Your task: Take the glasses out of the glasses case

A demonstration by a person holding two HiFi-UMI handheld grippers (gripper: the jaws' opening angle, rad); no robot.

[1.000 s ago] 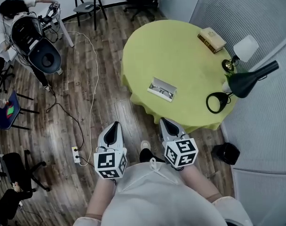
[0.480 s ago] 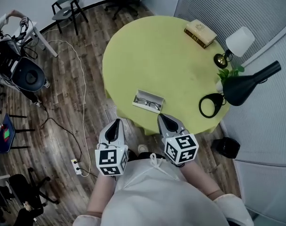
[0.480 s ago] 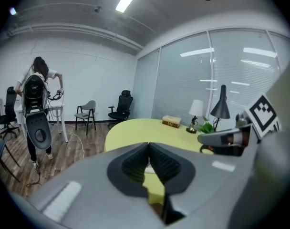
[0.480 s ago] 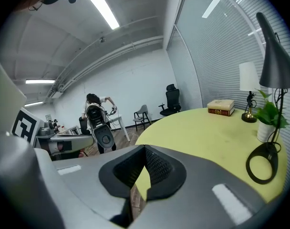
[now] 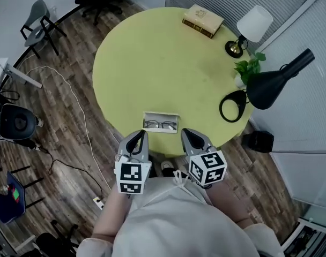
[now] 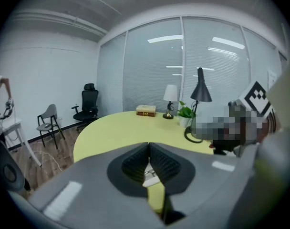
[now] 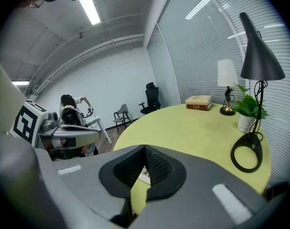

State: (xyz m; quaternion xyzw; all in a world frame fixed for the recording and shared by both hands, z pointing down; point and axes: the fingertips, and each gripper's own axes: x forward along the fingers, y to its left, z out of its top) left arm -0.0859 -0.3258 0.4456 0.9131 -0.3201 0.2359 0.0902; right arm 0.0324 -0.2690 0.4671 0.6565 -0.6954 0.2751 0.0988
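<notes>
Glasses (image 5: 161, 125) lie flat in the open glasses case (image 5: 147, 116), lower centre of head view, near the closest edge of the round yellow bench (image 5: 152, 58). Left tool (image 5: 135, 142) and right tool (image 5: 193, 140) hover just below the case in frame, over the bench edge, one under each lower corner, neither touching it. Both tools have jaws together at the tips with nothing between them; each gripper view shows only a sliver of case and bench through the slit under the tips. Task not started, glasses not yet out. Handling guess: thin dark frame, light, stiff but easily bent, lenses scratch and smear, so fragile and probably slippery. Best hold looks like the bridge or the outer end of a lens rim, light squeeze, lift straight up; can't tell how the arms are folded. Case looks shallow and light and may slide or lift with the glasses, so one tool probably pins its rim. Book (image 5: 202, 20), white-shade lamp (image 5: 253, 23), black lamp (image 5: 273, 84) and small plant (image 5: 247, 68) sit upper right, well apart.
</notes>
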